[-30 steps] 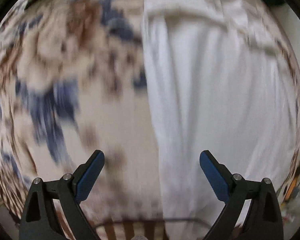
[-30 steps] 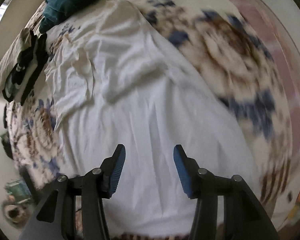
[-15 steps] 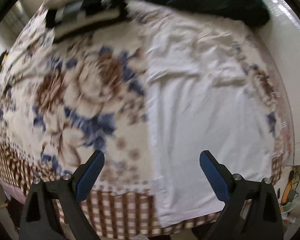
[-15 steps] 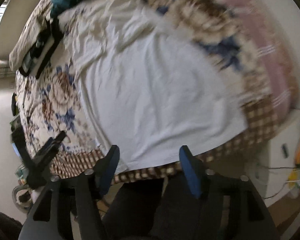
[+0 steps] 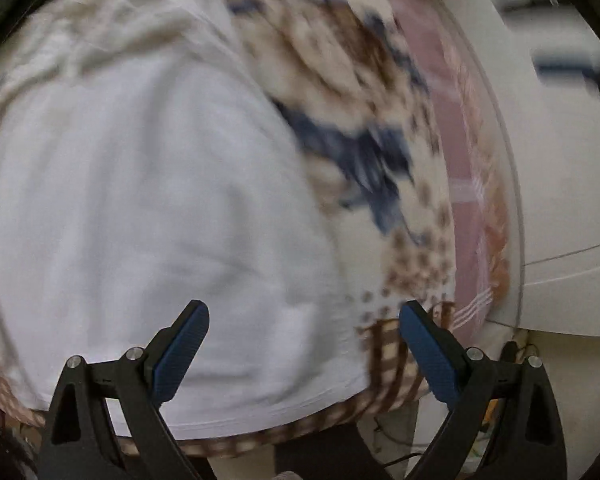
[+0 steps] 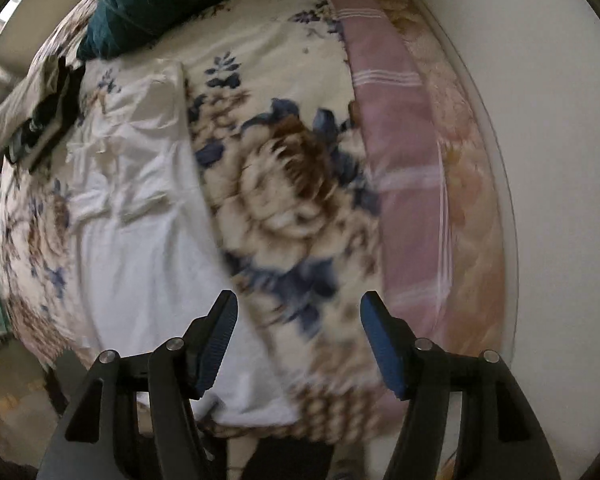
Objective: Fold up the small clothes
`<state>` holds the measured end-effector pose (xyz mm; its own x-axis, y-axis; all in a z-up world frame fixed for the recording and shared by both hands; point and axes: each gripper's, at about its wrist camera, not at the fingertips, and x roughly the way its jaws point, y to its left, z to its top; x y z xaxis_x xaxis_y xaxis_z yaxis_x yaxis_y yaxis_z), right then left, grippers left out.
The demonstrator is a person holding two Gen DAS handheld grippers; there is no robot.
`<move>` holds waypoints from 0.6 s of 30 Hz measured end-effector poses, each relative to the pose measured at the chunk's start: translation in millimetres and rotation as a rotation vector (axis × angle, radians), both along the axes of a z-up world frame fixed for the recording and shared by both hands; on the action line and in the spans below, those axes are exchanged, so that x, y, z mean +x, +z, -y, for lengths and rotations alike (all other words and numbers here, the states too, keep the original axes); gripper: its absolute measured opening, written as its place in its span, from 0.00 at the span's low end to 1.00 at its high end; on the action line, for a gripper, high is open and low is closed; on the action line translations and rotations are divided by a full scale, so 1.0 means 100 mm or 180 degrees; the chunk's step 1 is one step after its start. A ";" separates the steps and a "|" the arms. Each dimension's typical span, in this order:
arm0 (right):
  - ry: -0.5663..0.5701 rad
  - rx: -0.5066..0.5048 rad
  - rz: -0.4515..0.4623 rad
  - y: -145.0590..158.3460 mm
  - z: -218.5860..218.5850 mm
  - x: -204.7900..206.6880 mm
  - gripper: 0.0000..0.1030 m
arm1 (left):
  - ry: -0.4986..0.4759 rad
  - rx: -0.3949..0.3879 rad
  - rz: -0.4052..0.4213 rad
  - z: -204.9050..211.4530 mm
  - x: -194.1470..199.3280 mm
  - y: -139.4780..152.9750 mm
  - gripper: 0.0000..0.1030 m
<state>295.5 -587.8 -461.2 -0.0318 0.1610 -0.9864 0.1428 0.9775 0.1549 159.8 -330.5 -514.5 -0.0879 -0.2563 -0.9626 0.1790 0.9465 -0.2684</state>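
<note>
Soft daylight, heavy motion blur, fisheye-bent dark edges.

White garment (image 6: 140, 240) is lying spread flat on the floral blanket (image 6: 284, 200), long edge running straight from the near hem up toward the far end. Lower part is smooth, but the top end is all bunched and wrinkled with a creamy bit folded over. The hem (image 5: 260, 412) sits right at the blanket's checked border.
</note>
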 end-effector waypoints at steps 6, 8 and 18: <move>0.0499 0.0618 -0.0159 -0.81 -0.02 0.68 0.64 | -0.0040 0.0392 0.0044 0.32 -0.21 -0.46 0.24; 0.0627 0.0916 -0.0120 -1.02 -0.18 1.02 0.64 | 0.0138 0.0357 0.0157 0.14 -0.19 -0.43 0.03; 0.0475 0.1550 0.0067 -1.80 -1.20 2.58 0.59 | 0.0575 0.0197 0.0425 -0.50 -0.11 -0.10 0.02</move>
<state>553.2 -468.0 -640.9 -0.0703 0.5976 -0.7987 -0.0009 0.8006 0.5991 148.7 -280.1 -524.2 0.0833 -0.1964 -0.9770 0.0352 0.9804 -0.1941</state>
